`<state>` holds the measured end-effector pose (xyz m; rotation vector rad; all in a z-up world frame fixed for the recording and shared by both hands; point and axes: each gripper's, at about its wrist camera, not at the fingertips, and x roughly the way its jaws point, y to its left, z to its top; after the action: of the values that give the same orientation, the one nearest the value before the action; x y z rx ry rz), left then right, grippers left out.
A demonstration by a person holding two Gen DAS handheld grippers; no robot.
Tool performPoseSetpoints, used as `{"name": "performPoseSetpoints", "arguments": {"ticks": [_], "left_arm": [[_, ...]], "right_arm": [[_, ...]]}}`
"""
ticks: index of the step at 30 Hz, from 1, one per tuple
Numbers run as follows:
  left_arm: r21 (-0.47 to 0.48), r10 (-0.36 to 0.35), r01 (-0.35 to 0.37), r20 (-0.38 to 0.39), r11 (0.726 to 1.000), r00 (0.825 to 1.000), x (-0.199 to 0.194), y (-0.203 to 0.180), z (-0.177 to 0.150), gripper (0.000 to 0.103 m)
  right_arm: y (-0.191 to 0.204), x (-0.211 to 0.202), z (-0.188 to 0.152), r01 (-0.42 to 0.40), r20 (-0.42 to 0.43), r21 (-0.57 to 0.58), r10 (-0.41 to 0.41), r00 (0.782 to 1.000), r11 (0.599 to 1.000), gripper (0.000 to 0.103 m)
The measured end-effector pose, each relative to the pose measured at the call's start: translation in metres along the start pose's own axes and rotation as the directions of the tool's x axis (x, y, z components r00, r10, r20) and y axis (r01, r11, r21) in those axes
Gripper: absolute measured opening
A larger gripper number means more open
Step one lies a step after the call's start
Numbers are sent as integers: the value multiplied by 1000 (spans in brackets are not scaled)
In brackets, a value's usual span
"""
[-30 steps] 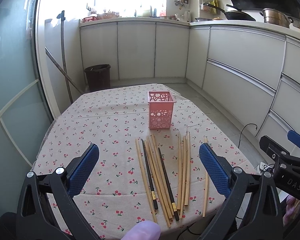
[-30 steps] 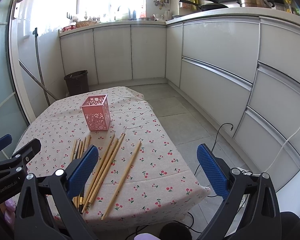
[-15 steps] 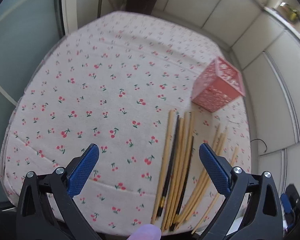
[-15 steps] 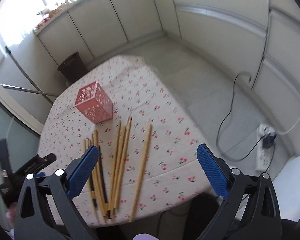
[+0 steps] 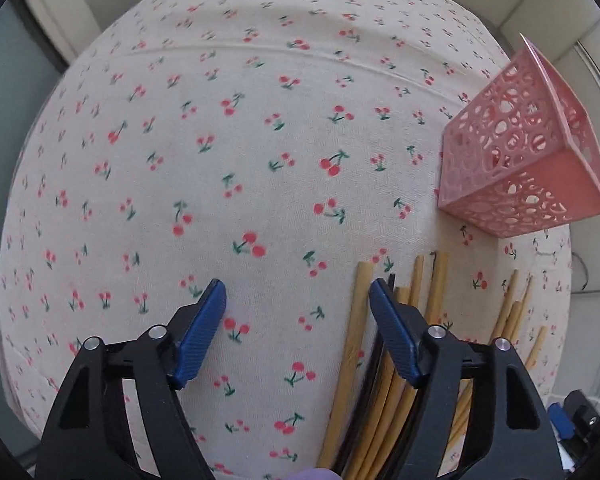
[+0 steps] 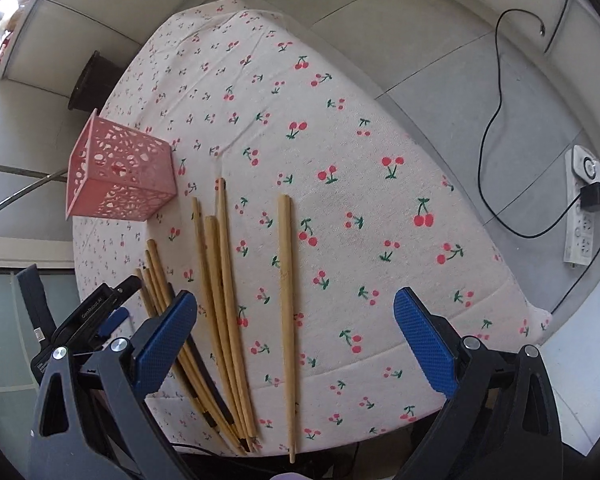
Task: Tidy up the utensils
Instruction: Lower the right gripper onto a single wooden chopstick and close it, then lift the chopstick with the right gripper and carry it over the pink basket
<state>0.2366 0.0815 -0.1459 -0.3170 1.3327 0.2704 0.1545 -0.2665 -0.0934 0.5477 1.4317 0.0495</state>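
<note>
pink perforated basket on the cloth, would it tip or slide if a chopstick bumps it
The pink perforated plastic basket looks thin-walled and full of holes, so probably light and easily nudged. It stands upright, taller than wide, and appears empty, so a knock near its rim may tip it.

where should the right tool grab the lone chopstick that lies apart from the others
Probably near the middle of the lone chopstick, coming straight down from above. It lies flat on the tablecloth with bare cloth on both long sides, so one finger can land on each side, the jaws set across its thin width. The right tool is open above it. Its near end overhanging the table edge is a riskier hold.
</note>
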Motion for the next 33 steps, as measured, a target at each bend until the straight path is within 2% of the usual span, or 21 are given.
{"name": "performPoseSetpoints", "arguments": {"ticks": [3,5,7,8,9,10,14,16,17,19,20,22,23,27,30,31,33], "left_arm": [[54,66,-67,18,996,998,2,-11,-5,64],[72,68,-70,33,995,997,0,-16,-10,55],[90,61,-64,39,994,997,-1,-24,-14,31],[99,54,-58,40,993,998,-2,-26,-17,26],[108,49,-54,41,993,998,-4,-27,-19,15],[115,40,-45,43,992,998,-6,-27,-23,8],[98,-14,10,39,995,999,-7,-23,-32,7],[88,-35,31,38,996,999,-8,-17,-34,7],[87,-42,38,40,995,998,-9,-16,-34,7],[88,-56,51,47,995,997,-14,-11,-35,7],[91,-61,56,53,994,997,-18,-7,-36,7],[104,-72,64,75,992,995,-28,-5,-40,7],[113,-82,72,88,991,993,-35,-2,-40,7],[135,-146,127,144,983,979,-65,5,-47,7],[141,-215,189,202,972,955,-89,12,-49,7],[146,-244,215,229,966,942,-100,15,-51,7],[148,-280,249,263,957,923,-112,20,-53,7]], "right_arm": [[4,1,2,62,39,-18,-61,997,998,96],[2,4,5,95,42,-12,-94,995,995,96],[0,9,7,103,30,1,-103,994,995,95],[0,13,8,100,21,11,-101,995,995,91],[1,16,8,101,17,13,-101,995,995,85],[3,18,8,108,14,10,-108,994,994,81],[15,34,8,138,1,-14,-138,990,990,54],[19,38,7,162,12,-21,-162,987,987,50],[26,39,8,175,38,-43,-174,984,984,43],[32,40,10,191,57,-54,-188,980,980,42],[34,42,11,193,64,-61,-189,980,979,36],[42,45,11,221,95,-92,-212,973,971,13],[45,49,11,214,92,-105,-205,974,971,8],[51,47,5,188,123,-139,-171,978,972,8],[55,21,0,143,205,-161,-109,973,977,8],[56,13,0,129,228,-171,-88,970,977,8],[60,-16,-7,98,304,-203,-32,952,974,8]]}}
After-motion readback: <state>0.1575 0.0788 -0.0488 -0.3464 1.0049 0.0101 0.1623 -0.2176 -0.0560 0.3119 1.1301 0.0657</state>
